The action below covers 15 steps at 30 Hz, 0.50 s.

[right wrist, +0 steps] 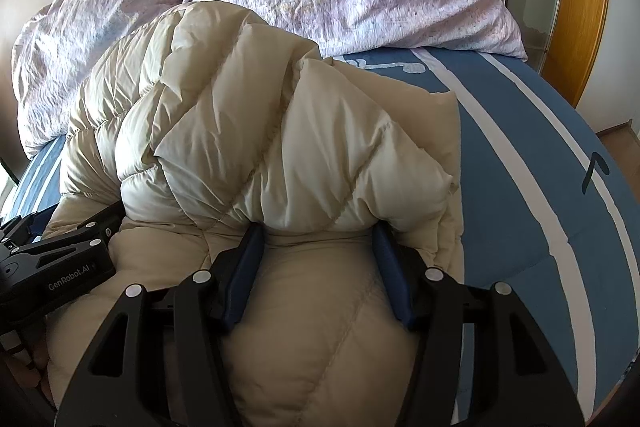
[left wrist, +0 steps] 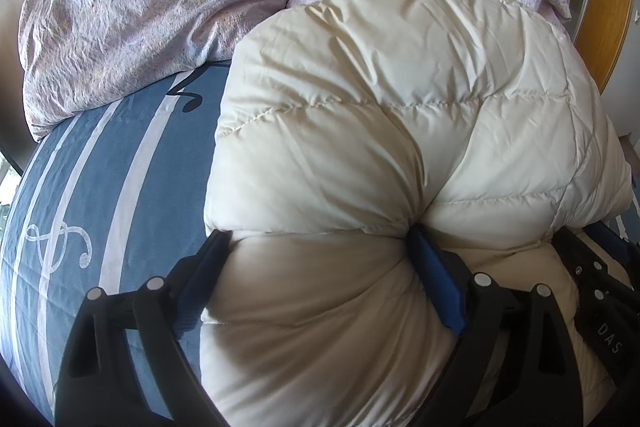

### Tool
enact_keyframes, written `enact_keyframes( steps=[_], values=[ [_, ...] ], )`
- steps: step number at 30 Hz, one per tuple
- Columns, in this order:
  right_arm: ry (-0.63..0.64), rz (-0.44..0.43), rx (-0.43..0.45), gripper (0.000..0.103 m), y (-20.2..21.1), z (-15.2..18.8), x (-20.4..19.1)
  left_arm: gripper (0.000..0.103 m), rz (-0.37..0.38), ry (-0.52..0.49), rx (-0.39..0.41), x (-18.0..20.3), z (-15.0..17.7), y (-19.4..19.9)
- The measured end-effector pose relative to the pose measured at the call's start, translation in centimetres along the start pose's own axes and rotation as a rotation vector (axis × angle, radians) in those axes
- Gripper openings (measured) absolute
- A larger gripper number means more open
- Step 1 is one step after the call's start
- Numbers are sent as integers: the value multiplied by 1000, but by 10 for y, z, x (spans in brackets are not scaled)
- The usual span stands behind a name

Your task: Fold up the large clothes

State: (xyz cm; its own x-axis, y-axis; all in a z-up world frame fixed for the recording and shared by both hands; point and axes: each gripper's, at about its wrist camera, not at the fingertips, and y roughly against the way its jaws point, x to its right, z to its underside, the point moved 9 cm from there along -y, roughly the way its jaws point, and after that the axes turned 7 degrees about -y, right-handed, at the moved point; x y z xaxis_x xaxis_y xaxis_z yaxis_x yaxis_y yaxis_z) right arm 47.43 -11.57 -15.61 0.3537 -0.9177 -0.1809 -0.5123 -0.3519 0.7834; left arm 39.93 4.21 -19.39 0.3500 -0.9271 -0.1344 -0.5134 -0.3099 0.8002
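A cream quilted down jacket (left wrist: 380, 131) lies bunched on the bed; it also fills the middle of the right wrist view (right wrist: 280, 147). My left gripper (left wrist: 320, 233) has its jaws wide apart with a thick fold of the jacket bulging between the blue pads (left wrist: 434, 271). My right gripper (right wrist: 318, 227) likewise has its jaws spread around a puffy fold, the pads (right wrist: 244, 275) pressed against the fabric on both sides. The left gripper's body (right wrist: 60, 267) shows at the left of the right wrist view, close beside the right gripper.
The bed has a blue sheet with white stripes (left wrist: 100, 187), also on the right in the right wrist view (right wrist: 540, 167). A crumpled lilac duvet (left wrist: 160, 7) is heaped at the head of the bed. A wooden wardrobe edge (right wrist: 580, 7) stands at the far right.
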Motion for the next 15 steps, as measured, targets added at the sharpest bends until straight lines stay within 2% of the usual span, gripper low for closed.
enact_keyframes(
  steps=[15],
  values=[
    [22, 3, 40, 58, -2, 1, 1, 95, 7, 21, 24, -2, 0, -4]
  ],
)
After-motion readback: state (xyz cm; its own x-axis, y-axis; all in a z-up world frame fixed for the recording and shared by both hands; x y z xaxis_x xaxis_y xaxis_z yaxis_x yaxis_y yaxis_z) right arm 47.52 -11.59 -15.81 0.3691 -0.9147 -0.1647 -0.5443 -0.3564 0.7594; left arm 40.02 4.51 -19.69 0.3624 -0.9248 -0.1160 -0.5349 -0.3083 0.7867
